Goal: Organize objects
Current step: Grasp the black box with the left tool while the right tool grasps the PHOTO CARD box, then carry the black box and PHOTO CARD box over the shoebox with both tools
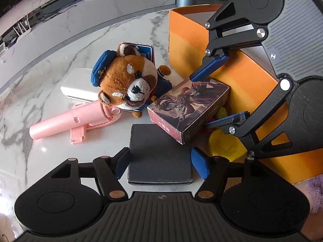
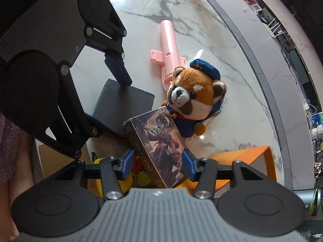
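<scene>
Marble table [image 1: 50, 104] seen from the left wrist: the left gripper [image 1: 161, 164] is held with jaws wide, straddling a dark flat case [image 1: 159, 153] lying flat near the table's near edge; the pads are not seen to press on it. Beyond it lie a plush red panda [image 1: 129, 80], a pink handheld fan [image 1: 66, 121] and a white slab-shaped item [image 1: 78, 84]. An illustrated card box [image 1: 187, 106] is propped on the rim of the orange box [image 1: 187, 46], with the right gripper [image 1: 218, 98] around it.

From the right wrist, the card box [image 2: 159, 151] is seen tilted between the right gripper's [image 2: 157, 166] half-open jaws, with gaps showing at both pads, so it is judged released or nearly so. A yellow item [image 2: 99, 173] lies inside the orange box [image 2: 252, 161].

The dark case is judged light, stiff and thin; it is best taken across its two long edges. The card box is rigid cardboard with a glossy, possibly slippery face, and is best gripped across its narrow sides.
</scene>
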Demonstrator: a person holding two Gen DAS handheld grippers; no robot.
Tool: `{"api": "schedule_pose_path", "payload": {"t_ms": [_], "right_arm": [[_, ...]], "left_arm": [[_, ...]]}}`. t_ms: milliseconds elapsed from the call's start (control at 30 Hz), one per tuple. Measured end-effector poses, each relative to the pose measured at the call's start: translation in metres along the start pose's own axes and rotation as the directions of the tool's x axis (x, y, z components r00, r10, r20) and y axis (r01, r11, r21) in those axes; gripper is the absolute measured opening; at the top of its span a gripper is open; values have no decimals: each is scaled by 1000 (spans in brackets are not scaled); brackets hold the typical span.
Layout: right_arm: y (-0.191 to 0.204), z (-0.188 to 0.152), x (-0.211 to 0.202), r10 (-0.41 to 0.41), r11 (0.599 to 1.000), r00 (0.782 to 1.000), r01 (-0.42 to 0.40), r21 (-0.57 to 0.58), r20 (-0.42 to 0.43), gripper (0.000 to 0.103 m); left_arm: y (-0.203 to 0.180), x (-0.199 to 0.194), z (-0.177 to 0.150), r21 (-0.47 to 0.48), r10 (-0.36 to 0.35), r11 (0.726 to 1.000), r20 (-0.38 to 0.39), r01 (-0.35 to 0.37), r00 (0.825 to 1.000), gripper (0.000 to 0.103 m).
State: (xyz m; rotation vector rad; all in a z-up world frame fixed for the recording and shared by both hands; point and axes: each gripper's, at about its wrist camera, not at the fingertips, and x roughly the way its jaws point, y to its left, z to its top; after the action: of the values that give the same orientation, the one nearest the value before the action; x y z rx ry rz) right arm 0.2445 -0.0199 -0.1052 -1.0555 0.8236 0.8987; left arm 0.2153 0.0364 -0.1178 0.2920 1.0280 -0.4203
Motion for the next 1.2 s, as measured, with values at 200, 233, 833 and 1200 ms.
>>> {"api": "schedule_pose_path", "payload": {"t_ms": [200, 233, 833, 1200], "right_arm": [[5, -2, 10, -18, 1000, 1000, 18, -23, 3, 59], [2, -1, 9, -16, 1000, 1000, 16, 2, 12, 55], [-3, 37, -47, 97, 965, 968, -148, 216, 230, 24], [-11, 27, -68, 158, 825, 934, -303, 476, 320, 24]], "left_arm": [[-6, 6, -5, 55, 10, 998, -26, -9, 1000, 88], [-5, 9, -6, 54, 10, 999, -41, -7, 999, 88], [77, -40, -72, -158, 62, 984, -114, -79, 992, 87], [67, -119, -61, -329, 16, 944, 117, 24, 993, 86]]}}
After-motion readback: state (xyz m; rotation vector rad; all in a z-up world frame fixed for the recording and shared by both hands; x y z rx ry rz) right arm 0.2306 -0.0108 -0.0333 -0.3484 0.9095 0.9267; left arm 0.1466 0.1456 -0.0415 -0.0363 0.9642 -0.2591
